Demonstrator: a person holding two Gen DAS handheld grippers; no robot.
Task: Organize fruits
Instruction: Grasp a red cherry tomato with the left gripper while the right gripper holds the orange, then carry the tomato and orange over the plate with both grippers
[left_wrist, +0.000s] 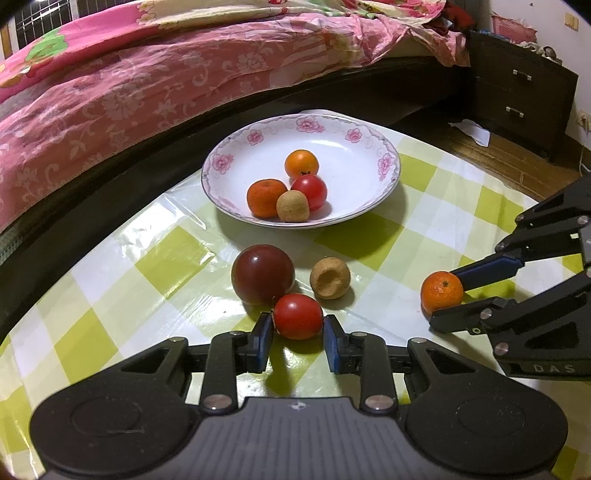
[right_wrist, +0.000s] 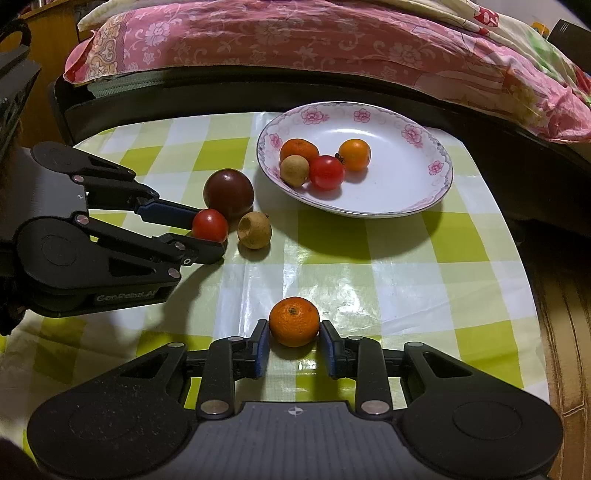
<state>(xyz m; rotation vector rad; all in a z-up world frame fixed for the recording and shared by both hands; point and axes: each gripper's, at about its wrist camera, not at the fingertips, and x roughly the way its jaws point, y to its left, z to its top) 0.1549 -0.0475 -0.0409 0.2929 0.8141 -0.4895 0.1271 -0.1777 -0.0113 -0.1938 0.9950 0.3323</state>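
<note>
A white floral plate (left_wrist: 354, 173) (right_wrist: 406, 177) holds two oranges, a red tomato and a tan fruit. On the checked cloth, my left gripper (left_wrist: 298, 328) (right_wrist: 207, 229) is shut on a red tomato (left_wrist: 298, 316) (right_wrist: 209, 225), pads touching both sides. A dark red plum (left_wrist: 263, 274) (right_wrist: 229, 192) and a dented tan fruit (left_wrist: 330, 277) (right_wrist: 254, 232) lie just beyond it. My right gripper (right_wrist: 293, 334) (left_wrist: 448, 295) is shut on a small orange (right_wrist: 294, 321) (left_wrist: 442, 292) resting on the cloth.
The small table (right_wrist: 369, 280) with green-white checked cloth stands against a bed with pink floral bedding (left_wrist: 129, 85). A dark nightstand (left_wrist: 517, 92) is at the far right. The table's edges fall away at left and right.
</note>
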